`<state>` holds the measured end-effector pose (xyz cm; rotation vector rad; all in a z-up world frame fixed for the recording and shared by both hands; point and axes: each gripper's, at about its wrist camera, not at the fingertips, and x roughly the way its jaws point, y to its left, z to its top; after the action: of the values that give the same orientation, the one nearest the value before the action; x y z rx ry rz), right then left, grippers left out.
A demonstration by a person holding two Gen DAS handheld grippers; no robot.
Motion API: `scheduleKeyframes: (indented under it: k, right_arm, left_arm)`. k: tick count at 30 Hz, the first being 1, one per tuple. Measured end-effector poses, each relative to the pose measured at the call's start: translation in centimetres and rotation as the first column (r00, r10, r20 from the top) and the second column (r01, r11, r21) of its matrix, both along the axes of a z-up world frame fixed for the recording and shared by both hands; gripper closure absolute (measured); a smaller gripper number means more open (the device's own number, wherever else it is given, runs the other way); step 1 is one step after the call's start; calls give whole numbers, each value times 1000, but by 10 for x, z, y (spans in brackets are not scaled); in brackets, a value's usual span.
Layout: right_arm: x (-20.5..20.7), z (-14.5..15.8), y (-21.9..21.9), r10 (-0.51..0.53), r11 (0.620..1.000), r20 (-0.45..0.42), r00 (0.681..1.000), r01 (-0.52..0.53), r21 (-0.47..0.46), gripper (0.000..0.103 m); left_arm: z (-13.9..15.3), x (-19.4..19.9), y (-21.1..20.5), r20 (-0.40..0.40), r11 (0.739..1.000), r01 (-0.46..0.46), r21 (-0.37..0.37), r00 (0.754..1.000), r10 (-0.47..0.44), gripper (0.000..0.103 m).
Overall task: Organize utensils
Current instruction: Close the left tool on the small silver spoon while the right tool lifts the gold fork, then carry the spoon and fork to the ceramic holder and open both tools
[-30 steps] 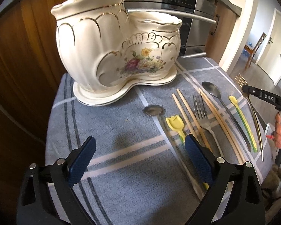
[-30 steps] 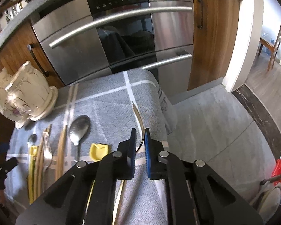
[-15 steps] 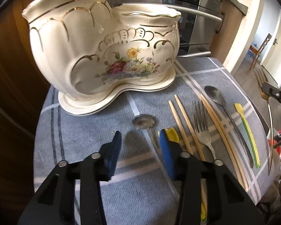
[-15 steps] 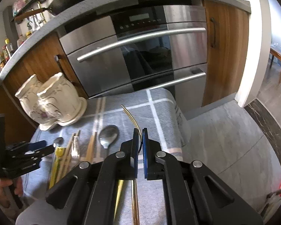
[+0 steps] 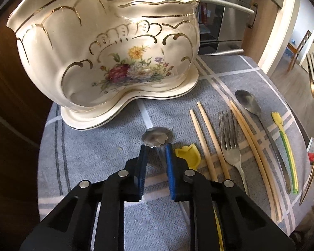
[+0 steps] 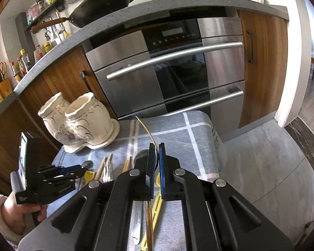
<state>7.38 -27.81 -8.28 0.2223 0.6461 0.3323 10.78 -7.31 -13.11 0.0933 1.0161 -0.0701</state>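
Between the left gripper (image 5: pixel 156 149) fingers (image 5: pixel 169 159) lies the small spoon (image 5: pixel 157 136).

The right tongs (image 6: pixel 156 156) are pinched on a gold fork (image 6: pixel 150 135), whose curved end rises ahead of the blue pads (image 6: pixel 162 167). Below and left of them, on the grey checked cloth (image 6: pixel 190 138), lie a spoon (image 6: pixel 141 155), chopsticks (image 6: pixel 126 163) and a steel fork (image 6: pixel 107 172). Far left, the left tongs (image 6: pixel 81 170) reach toward a small shell-shaped spoon (image 6: pixel 87 164), and a cream ceramic holder (image 6: pixel 83 121) stands ahead-left.
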Motion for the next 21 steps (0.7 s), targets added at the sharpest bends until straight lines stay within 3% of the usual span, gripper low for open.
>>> scheduleKeyframes:
  k: [2, 7, 11, 21]
  right_arm:
    - [-2, 4, 2, 11, 1000, 11, 1000, -11, 8, 99]
    - [-8, 13, 7, 29, 999, 30, 999, -29, 16, 99]
    - [-11, 21, 10, 40, 999, 48, 998, -41, 19, 99]
    - [-26, 55, 31, 76, 997, 142, 987, -73, -26, 99]
  left_arm:
    - [0, -1, 2, 4, 1000, -4, -2, 1000, 4, 100]
    - [1, -10, 14, 21, 996, 4, -87, 1000, -2, 100]
    - [9, -21, 18, 50, 994, 22, -104, 999, -17, 100]
    - [64, -58, 36, 212, 984, 85, -160, 976, -50, 100]
